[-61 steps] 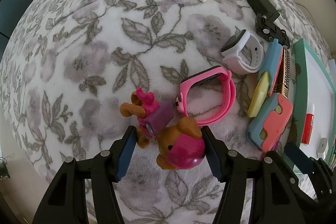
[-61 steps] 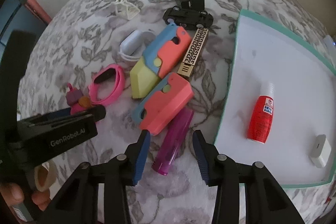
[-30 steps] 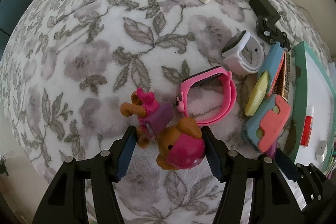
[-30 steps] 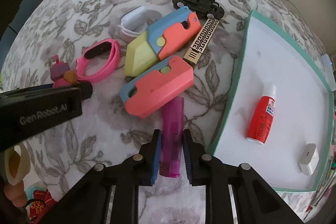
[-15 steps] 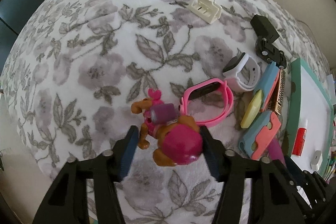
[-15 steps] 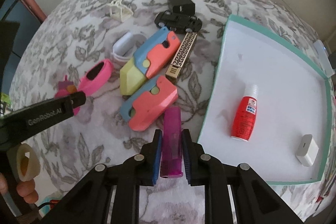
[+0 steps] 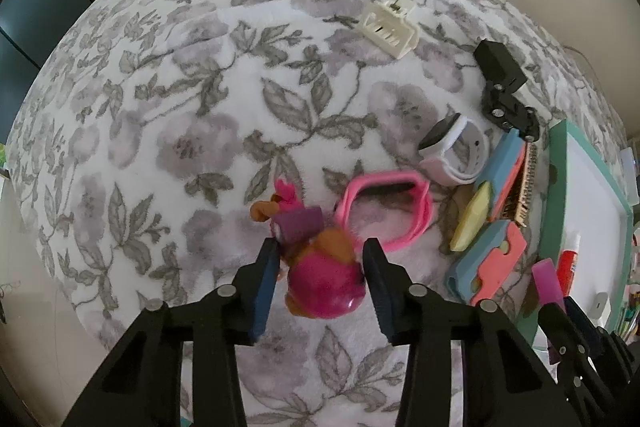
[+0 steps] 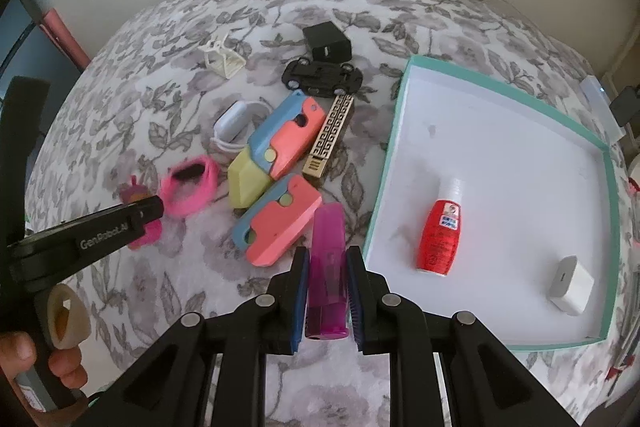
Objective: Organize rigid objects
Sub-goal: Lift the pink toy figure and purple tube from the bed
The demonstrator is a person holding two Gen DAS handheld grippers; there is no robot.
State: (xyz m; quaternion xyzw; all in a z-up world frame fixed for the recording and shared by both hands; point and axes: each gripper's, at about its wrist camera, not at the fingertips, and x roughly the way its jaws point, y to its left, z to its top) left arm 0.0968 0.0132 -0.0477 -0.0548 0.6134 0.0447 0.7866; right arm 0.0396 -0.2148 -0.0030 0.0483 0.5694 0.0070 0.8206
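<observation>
Along the left hand-held gripper (image 8: 150, 213), white lettering reads "GenRobot.AI"; its jaws have just been closing and now clamp a pink-and-brown toy dog (image 7: 320, 275) raised off the floral blanket (image 7: 180, 107). The right hand-held gripper (image 8: 327, 291) is clamped on a purple tube (image 8: 327, 267). Two coral-and-blue folding toys (image 8: 280, 219), two watch bands, one pink (image 7: 386, 211) and one white (image 7: 452, 151), lie mid-blanket. Near the blanket's right edge, the teal-rimmed tray (image 8: 520, 147) holds one red bottle (image 8: 440, 235), label unreadable, and one white charger (image 8: 570, 283).
</observation>
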